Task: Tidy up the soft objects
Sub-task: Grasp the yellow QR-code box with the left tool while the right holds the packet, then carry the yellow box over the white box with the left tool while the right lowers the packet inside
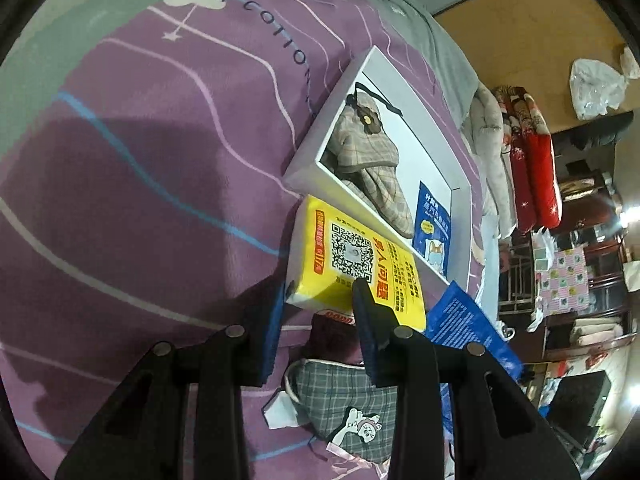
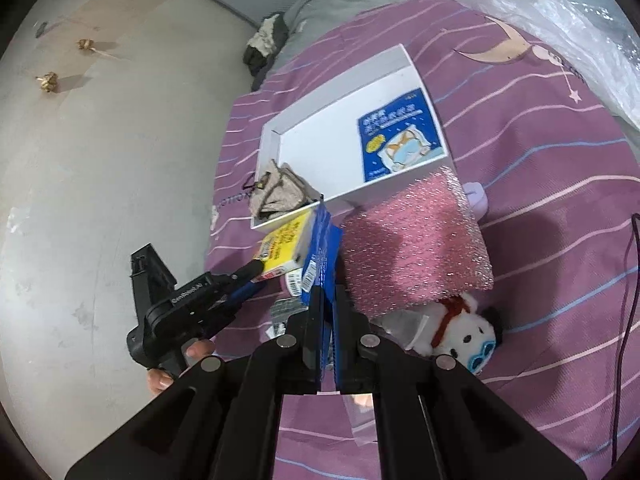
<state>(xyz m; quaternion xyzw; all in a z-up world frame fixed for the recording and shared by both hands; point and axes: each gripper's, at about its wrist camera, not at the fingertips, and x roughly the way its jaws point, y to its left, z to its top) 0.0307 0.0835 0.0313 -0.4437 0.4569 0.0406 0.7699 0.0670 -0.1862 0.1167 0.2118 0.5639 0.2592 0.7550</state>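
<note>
Tissue pack (image 1: 352,256): yellow, soft, lying on the purple bed cover (image 1: 140,160) against the near edge of the white tray (image 1: 304,152). Left hand-held gripper (image 1: 320,296): jaws parted wide, straddling the pack's near end, not yet closed. Right hand-held gripper (image 2: 326,312): pinched tight on a blue packet (image 2: 316,256), held upright beside the pink sponge (image 2: 416,248). Tray contents: plaid cloth pouch (image 1: 368,152), second blue packet (image 1: 432,224). Handling advice: close squarely on the pack's narrow sides, squeeze lightly, lift clear of the tray rim before placing.
</note>
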